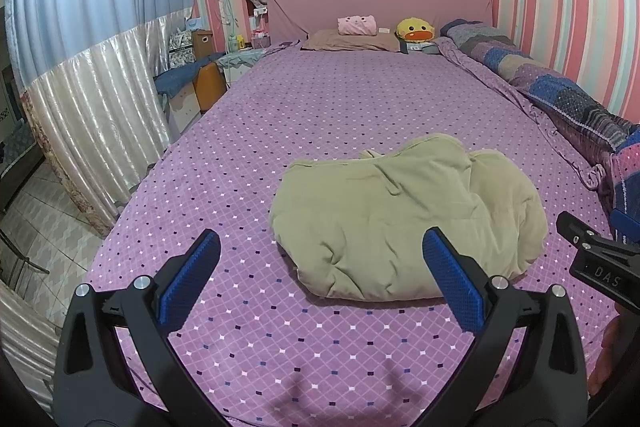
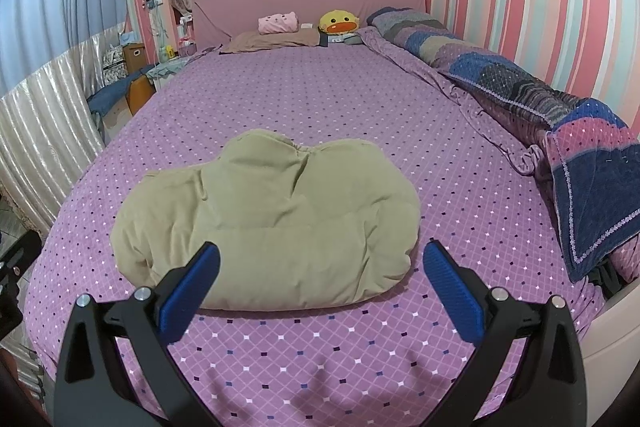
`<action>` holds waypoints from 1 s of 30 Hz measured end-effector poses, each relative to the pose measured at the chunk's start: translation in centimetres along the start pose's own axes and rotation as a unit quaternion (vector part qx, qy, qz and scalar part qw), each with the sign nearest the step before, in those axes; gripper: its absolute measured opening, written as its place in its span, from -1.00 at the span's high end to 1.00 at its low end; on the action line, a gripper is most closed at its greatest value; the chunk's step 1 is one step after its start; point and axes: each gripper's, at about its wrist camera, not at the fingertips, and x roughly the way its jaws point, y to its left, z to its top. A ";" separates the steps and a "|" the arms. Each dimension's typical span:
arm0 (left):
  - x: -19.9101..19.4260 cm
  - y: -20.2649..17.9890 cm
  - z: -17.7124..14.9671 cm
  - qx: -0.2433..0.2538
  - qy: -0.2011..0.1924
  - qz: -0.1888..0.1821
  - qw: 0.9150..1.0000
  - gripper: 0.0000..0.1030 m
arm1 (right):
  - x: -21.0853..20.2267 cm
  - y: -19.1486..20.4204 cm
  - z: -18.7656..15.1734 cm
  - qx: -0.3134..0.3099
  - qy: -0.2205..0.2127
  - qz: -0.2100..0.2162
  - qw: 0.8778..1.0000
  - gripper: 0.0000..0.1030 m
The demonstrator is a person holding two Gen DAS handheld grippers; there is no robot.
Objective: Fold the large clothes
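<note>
A beige padded jacket (image 1: 404, 223) lies folded into a thick bundle on the purple dotted bed sheet (image 1: 320, 99). It also shows in the right wrist view (image 2: 272, 223). My left gripper (image 1: 320, 251) is open and empty, held above the sheet just in front of the bundle's left part. My right gripper (image 2: 320, 259) is open and empty, just in front of the bundle's near edge. The right gripper's body shows at the right edge of the left wrist view (image 1: 600, 259).
A rolled patchwork quilt (image 2: 520, 87) lies along the bed's right side by the striped wall. Pillows (image 1: 352, 41), a pink cushion (image 1: 357, 25) and a yellow duck toy (image 1: 416, 30) sit at the headboard. Curtains (image 1: 100, 99) and clutter stand left of the bed.
</note>
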 end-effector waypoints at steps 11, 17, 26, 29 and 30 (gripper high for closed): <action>0.2 0.3 0.1 -0.002 0.006 -0.008 1.000 -0.94 | 0.0 0.3 -0.3 -0.002 0.000 -0.003 1.000 -0.96; 0.2 0.4 0.2 -0.002 0.001 -0.004 1.000 -0.94 | 0.1 0.3 -0.2 -0.001 0.000 -0.004 1.000 -0.96; 0.0 0.2 0.3 0.001 -0.003 0.002 1.000 -0.94 | 0.1 0.5 -0.2 -0.004 0.000 -0.005 1.000 -0.96; 0.0 0.3 0.3 -0.003 0.000 0.001 1.000 -0.94 | 0.1 0.5 -0.2 -0.004 0.000 -0.005 1.000 -0.96; 0.0 0.3 0.3 -0.005 0.001 0.000 1.000 -0.94 | 0.1 0.5 -0.2 -0.004 0.000 -0.005 1.000 -0.96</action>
